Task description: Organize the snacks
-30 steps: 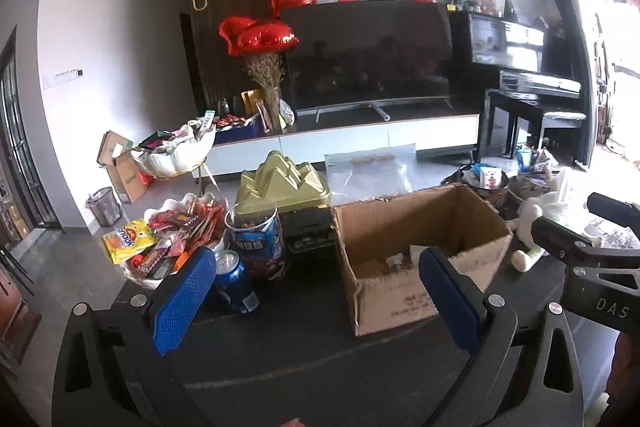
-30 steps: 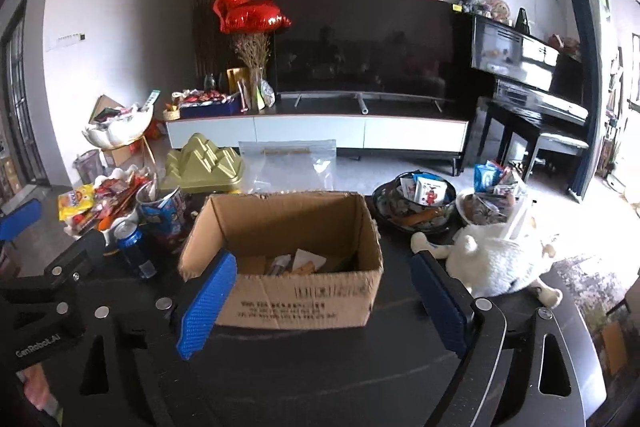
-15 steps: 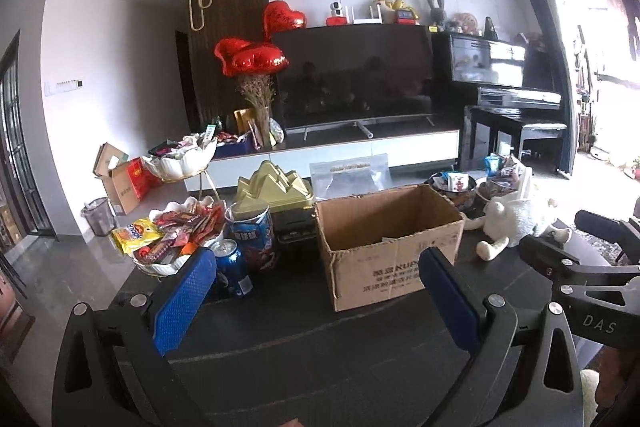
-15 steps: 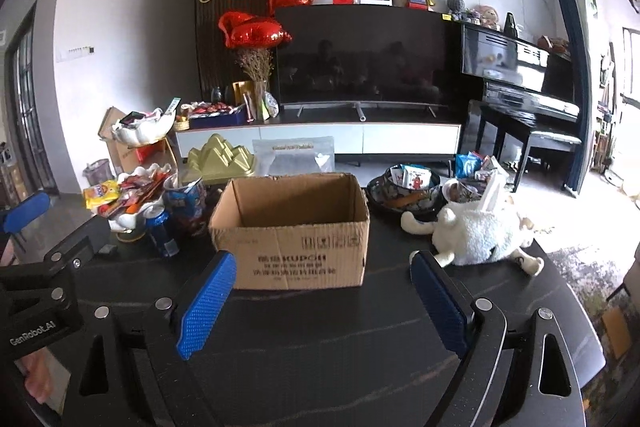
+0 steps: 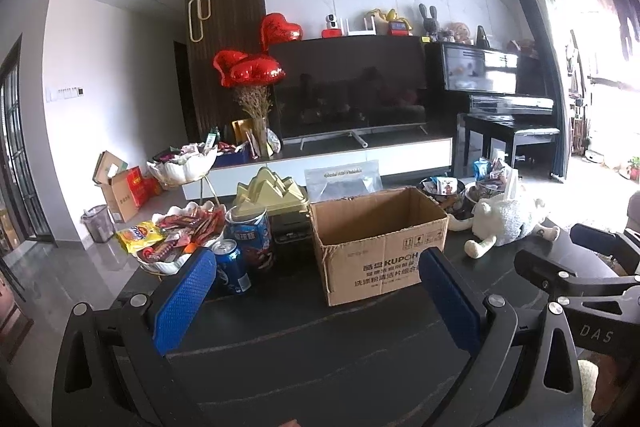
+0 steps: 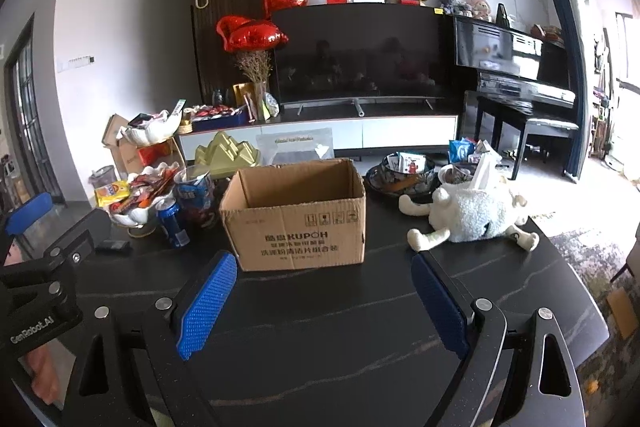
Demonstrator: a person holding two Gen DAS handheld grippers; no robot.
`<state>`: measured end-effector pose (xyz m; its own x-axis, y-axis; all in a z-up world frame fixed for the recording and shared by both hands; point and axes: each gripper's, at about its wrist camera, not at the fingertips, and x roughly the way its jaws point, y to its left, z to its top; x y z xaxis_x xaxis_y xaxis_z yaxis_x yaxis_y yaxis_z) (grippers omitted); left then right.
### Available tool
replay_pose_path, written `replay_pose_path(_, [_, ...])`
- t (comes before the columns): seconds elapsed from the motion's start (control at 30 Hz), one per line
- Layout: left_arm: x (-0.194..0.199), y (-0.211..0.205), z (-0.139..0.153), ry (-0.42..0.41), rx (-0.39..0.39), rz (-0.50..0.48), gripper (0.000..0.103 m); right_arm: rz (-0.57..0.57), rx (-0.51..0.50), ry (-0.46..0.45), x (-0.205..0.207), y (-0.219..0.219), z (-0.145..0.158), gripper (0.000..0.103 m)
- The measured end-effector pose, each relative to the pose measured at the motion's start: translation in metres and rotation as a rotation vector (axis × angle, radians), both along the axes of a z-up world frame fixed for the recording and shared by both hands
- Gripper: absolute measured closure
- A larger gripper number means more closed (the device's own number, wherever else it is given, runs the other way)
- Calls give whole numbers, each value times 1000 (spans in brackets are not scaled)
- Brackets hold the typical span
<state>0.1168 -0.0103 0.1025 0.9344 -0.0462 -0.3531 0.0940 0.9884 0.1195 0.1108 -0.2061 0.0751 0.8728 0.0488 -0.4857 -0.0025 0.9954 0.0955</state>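
Beyond both gaping, empty claws (image 5: 316,299) (image 6: 324,301), the cardboard box (image 6: 298,213) sits apparently well clear.

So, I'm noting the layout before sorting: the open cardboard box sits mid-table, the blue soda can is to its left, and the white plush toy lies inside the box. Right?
Not quite. The white plush toy lies on the table to the right of the cardboard box, not inside it, as the right wrist view shows. The blue soda can is indeed left of the box.

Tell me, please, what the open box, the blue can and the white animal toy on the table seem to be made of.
The box looks like matte brown corrugated cardboard: creased flaps, a torn edge, printed ink. The blue can seems thin glossy metal, judging by its silvery rim. The white toy appears to be plush fabric with a woolly, curly pile; its filling cannot be seen.
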Motion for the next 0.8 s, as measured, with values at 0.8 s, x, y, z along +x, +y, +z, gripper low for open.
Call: replay_pose_path(0.8, [-10,-1,-2,6,-13,-17,0,1,-7,-7,-17,0,-3,13])
